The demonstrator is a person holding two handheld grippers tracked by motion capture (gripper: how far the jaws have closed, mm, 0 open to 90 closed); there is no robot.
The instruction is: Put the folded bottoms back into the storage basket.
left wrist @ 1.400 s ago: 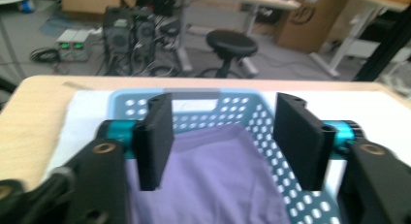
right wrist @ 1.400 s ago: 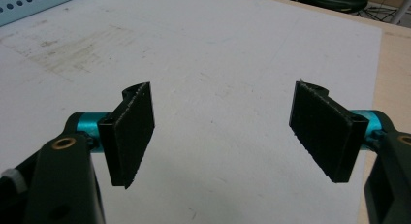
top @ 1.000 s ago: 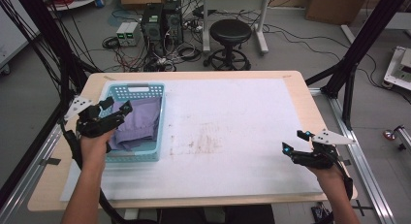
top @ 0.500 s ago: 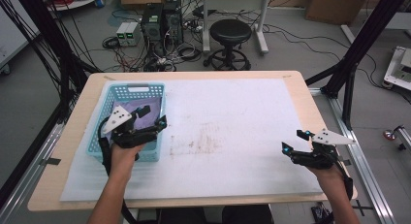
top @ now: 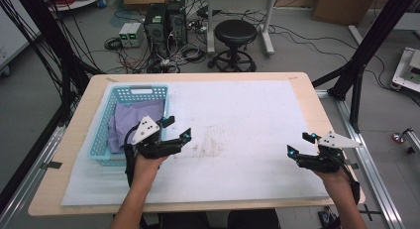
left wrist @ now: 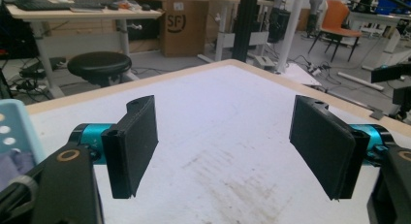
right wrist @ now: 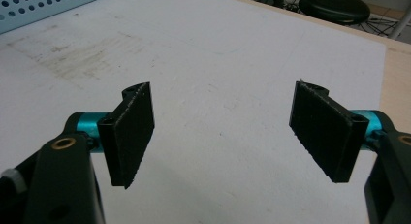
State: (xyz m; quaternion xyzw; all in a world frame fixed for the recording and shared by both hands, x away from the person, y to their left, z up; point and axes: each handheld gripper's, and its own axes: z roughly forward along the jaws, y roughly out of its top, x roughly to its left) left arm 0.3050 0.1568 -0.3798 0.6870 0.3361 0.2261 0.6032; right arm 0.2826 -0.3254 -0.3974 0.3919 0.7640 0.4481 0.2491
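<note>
Left gripper [top: 179, 128] jaws wide apart, empty, just off the blue basket [top: 99, 150] right rim, purple cloth [top: 130, 123] inside at 9 o'clock, right gripper [top: 300, 143] likewise spread, empty, near table's [top: 297, 81] 3 o'clock edge, bare white mat [top: 247, 120] between.

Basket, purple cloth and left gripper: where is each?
basket [top: 132, 90]: high view, far rim.
purple cloth [top: 130, 126]: high view, middle of the cloth.
left gripper [top: 179, 129]: high view, midway between its open jaws.
</note>
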